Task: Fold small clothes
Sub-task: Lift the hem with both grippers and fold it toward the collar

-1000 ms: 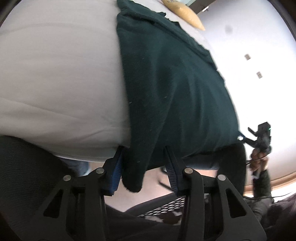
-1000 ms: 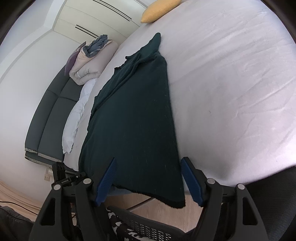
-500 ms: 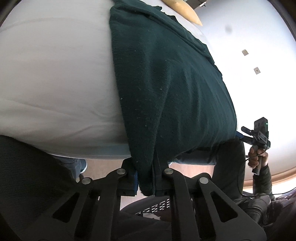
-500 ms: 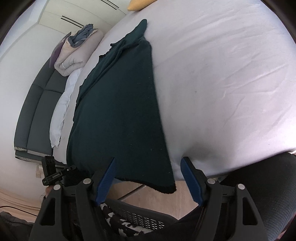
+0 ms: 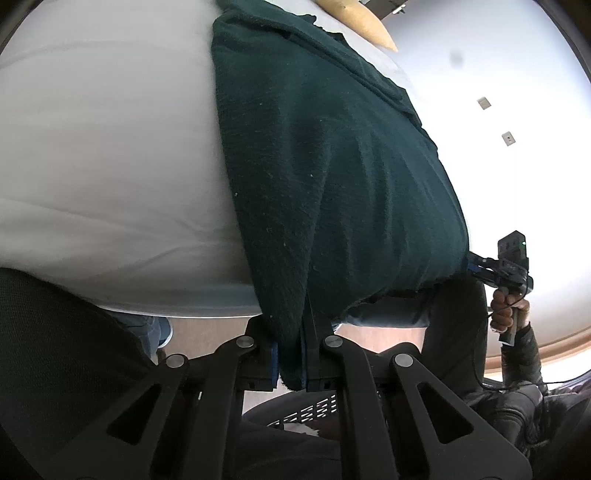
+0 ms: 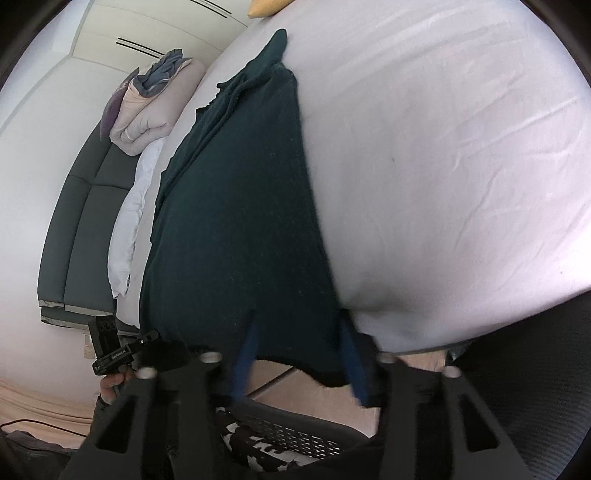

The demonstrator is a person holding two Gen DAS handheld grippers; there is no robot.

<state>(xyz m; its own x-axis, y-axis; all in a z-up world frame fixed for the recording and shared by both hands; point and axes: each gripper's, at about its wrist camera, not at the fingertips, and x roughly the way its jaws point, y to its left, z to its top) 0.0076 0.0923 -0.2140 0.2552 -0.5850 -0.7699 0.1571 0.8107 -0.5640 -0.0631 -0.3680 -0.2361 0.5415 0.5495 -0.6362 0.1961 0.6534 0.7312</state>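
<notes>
The dark green garment [image 5: 332, 177] lies lengthwise on the white bed [image 5: 110, 147], its near hem hanging over the mattress edge towards both tongs. The left tongs [image 5: 291, 360] are clamped tight on the hem's left corner, cloth pinched between the blue pads [image 5: 274, 360]. The right tongs [image 6: 299, 363] have just been closing round the opposite corner; their blue fingers [image 6: 245, 354] are blurred, with the hem between them, and I cannot tell whether the pads already press on it. Taking both near corners looks like preparation for lifting the hem and carrying it away from the tongs towards the far end, folding the piece in half. Beyond the far end of the garment lies a yellow pillow [image 6: 264, 6]; left of the right tongs, rolled bedding [image 6: 147, 110] rests on a grey sofa [image 6: 85, 229]
</notes>
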